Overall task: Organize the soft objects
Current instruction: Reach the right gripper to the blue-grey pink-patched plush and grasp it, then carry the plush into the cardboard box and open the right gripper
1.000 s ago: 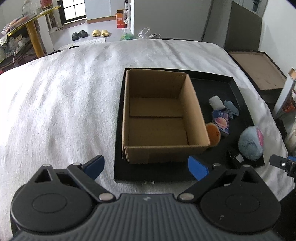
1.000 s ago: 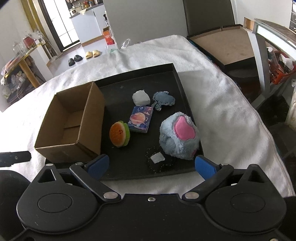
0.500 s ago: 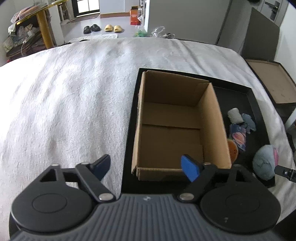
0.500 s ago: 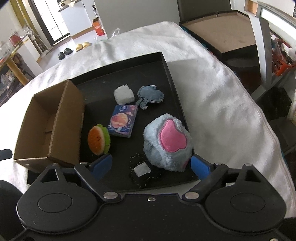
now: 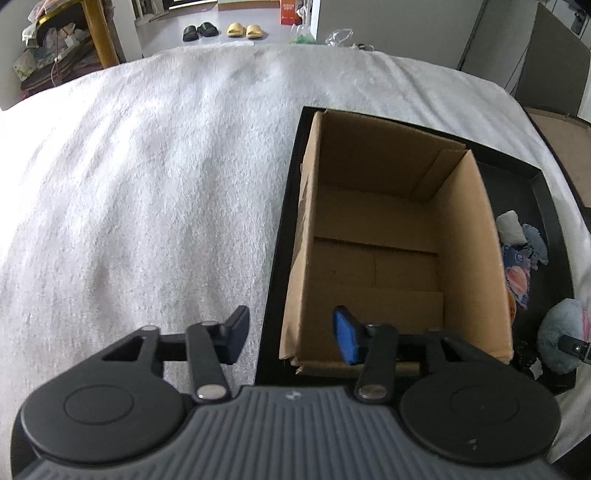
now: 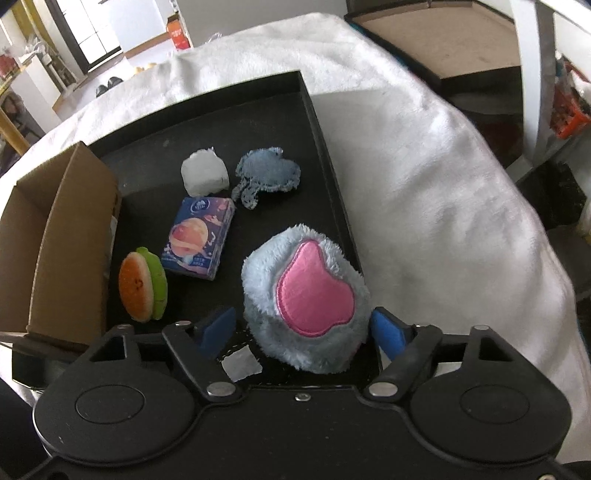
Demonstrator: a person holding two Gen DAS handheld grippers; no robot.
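In the left wrist view, one cardboard box (image 5: 388,236) is sitting empty in one black tray (image 5: 275,266) on a white fleece cover (image 5: 147,184). The left gripper (image 5: 291,338) is straddling the box's near left wall: one finger inside, one outside over the cover. Its jaws have just been closing, but the pads are not pressing the wall, so it is released. At the far right, a plush (image 5: 561,341), a tissue pack (image 5: 519,280) and two small pieces are lying behind the box wall, partly hidden. Two pairs of slippers (image 5: 223,30), one black and one yellow, are sitting on the floor beyond.

In the right wrist view, five soft things are lying in the tray (image 6: 332,155): one grey-blue plush (image 6: 306,302) with a pink patch, one planet-print tissue pack (image 6: 199,238) with unreadable writing, one orange-green sponge (image 6: 142,284), one white lump (image 6: 205,173), one blue fuzzy patch (image 6: 267,173). One dark pad with a white tag (image 6: 242,365) is lying under the gripper. The box (image 6: 55,240) is standing at the tray's left. The right gripper (image 6: 303,330) is bracketing the plush, jaws having just been closing; whether the pads are touching the fur I cannot tell. A second brown-lined tray (image 6: 443,40) is sitting top right.
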